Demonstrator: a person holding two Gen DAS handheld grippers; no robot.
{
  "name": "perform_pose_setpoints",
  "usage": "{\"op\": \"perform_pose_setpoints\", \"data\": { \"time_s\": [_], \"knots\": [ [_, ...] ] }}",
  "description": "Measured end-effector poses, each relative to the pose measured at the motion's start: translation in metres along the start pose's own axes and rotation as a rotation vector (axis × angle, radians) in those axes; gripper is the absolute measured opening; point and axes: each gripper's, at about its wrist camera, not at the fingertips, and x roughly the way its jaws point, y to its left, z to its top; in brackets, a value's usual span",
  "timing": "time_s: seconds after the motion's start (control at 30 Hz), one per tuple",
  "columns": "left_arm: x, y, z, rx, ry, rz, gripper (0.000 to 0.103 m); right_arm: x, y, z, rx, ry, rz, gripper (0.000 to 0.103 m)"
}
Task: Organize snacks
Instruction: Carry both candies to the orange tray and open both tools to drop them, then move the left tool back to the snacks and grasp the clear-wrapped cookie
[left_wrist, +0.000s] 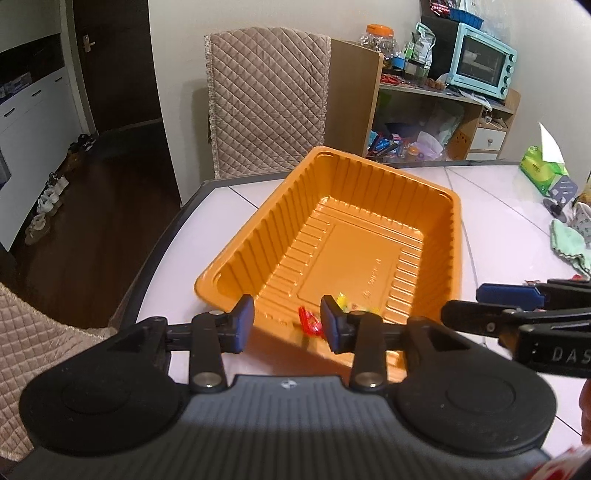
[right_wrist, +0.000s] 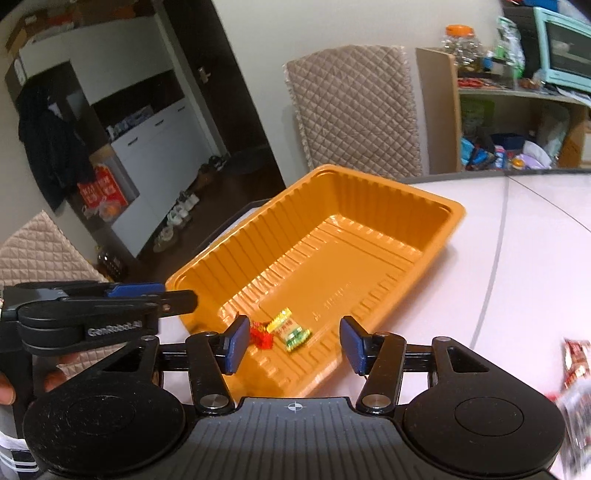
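Note:
An orange ribbed plastic tray sits on the white table; it also shows in the right wrist view. Inside its near end lie a red snack packet and a yellow-green snack packet. My left gripper is open and empty, just above the tray's near rim. My right gripper is open and empty, above the tray's near end; it shows in the left wrist view at the right. The left gripper shows at the left of the right wrist view.
More snack packets lie on the table at the right. A green tissue pack and a green cloth lie at the far right. A quilted chair stands behind the table, shelves with an oven beyond.

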Motion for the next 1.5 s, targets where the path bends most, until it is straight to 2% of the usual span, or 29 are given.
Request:
{"op": "perform_pose_setpoints", "data": {
  "time_s": [0.13,0.43,0.73,1.0,1.23,1.5],
  "knots": [
    [-0.024,-0.008,-0.01,-0.01,-0.001,0.004,0.044,-0.027,-0.007,-0.011,0.035,-0.01,-0.004,0.056],
    [-0.064,-0.049,-0.04,0.014,0.007,-0.026,0.044,-0.098,-0.028,-0.05,0.056,-0.048,-0.066,0.057],
    [-0.086,-0.108,-0.068,0.07,0.031,-0.099,0.044,-0.173,-0.064,-0.093,0.124,-0.066,-0.159,0.058],
    [-0.079,-0.163,-0.082,0.131,0.046,-0.142,0.044,-0.222,-0.11,-0.121,0.198,-0.084,-0.278,0.058],
    [-0.062,-0.2,-0.09,0.187,0.048,-0.176,0.044,-0.249,-0.154,-0.139,0.258,-0.093,-0.373,0.058],
    [-0.028,-0.229,-0.097,0.296,0.05,-0.231,0.044,-0.258,-0.184,-0.147,0.316,-0.087,-0.409,0.058]
  ]
}}
